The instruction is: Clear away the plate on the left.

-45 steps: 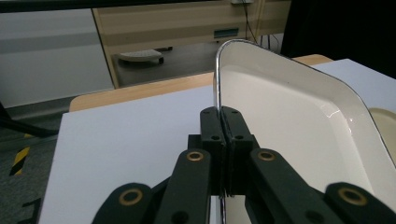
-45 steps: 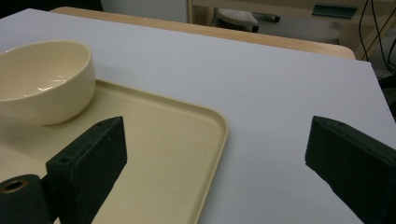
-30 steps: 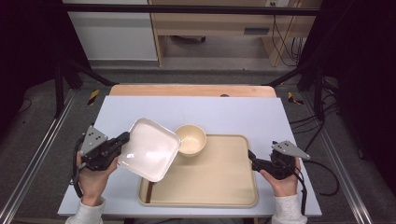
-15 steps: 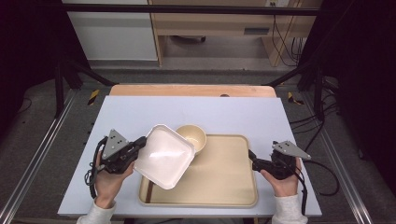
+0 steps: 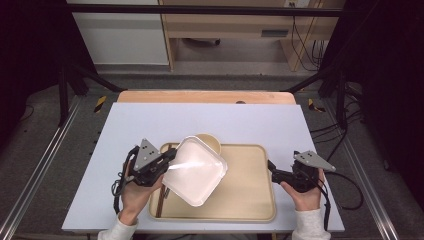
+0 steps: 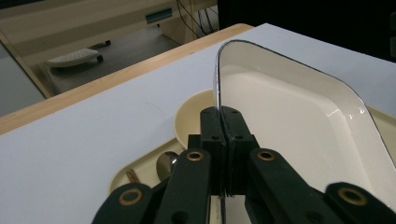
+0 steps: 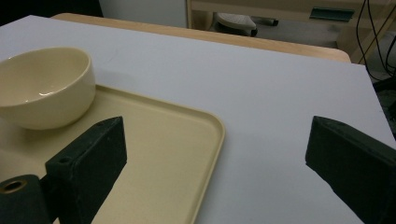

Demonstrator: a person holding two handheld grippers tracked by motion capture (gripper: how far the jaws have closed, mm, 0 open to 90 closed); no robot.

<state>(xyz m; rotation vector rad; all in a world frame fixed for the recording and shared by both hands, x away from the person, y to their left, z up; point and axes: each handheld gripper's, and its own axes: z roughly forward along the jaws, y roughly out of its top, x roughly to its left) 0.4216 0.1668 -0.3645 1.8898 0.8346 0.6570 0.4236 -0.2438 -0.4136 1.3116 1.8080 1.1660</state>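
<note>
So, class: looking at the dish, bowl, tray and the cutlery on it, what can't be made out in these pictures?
- Bowl: high view, the held dish covers most of it.
- Spoon: left gripper view, handle hidden behind the left gripper.
- Chopsticks: same view, cut off by the gripper's body.
- Tray: right gripper view, near part cut off by the bottom edge.
</note>
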